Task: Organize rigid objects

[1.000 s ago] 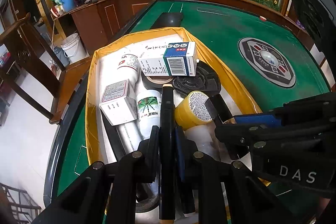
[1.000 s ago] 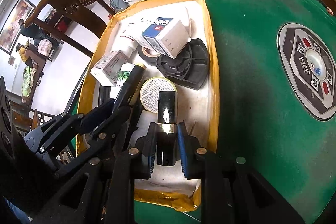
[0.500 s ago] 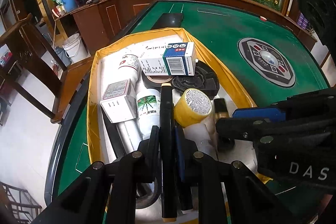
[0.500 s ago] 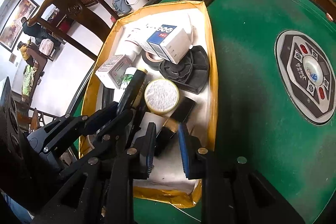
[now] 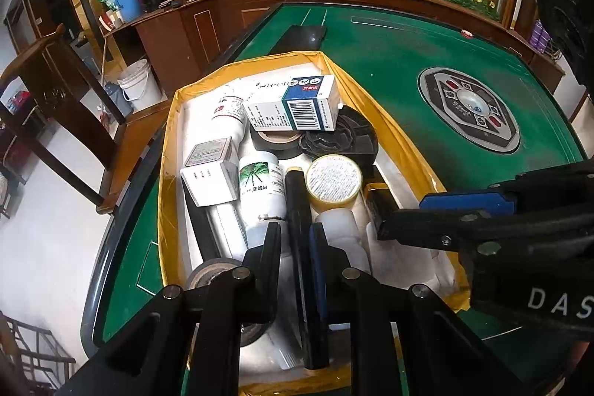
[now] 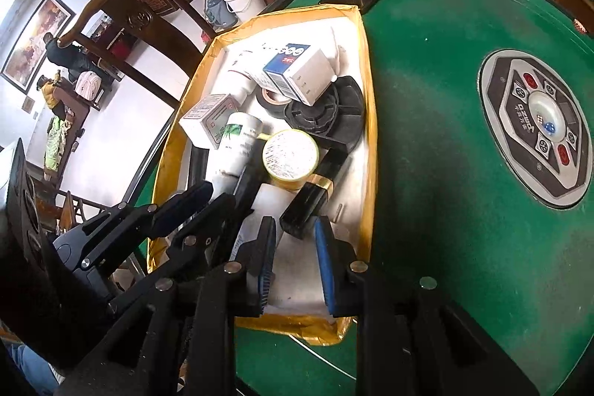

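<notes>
The left hand-held gripper (image 5: 295,229) has a long black bar (image 5: 297,203) between its fingers. The jaws are opening, though the pads look close against the bar. The bar's gold tip points away over the tray (image 5: 408,151), a white-lined box with a yellow rim on the green tabletop (image 5: 389,62).

The right hand-held gripper (image 6: 295,223) hangs over the tray's near right part, jaws a little apart and clamped on nothing. The near end of a black-and-gold tube (image 6: 312,195) lies slanted between its tips on the white lining; the pads do not seem to press it.

A grey tape roll (image 5: 208,275) lies at the near left, partly under the left fingers. Beyond it is a silvery tube (image 5: 226,229), with a small white box (image 5: 209,177) resting on its far end. A white bottle (image 5: 260,188) with a green label lies just left of the bar, and a yellow roll (image 5: 334,182) sits just right of it, touching the black-and-gold tube.

Farther on are a black tape roll (image 5: 276,140) and a black round part (image 5: 341,140). A blue-and-white carton (image 5: 297,106) lies across both, with a white tube (image 5: 228,110) to its left.

Past the tray, a dark flat slab (image 5: 302,36) lies on the tabletop. A round dice panel (image 5: 467,110) is set into the cloth well to the right.
</notes>
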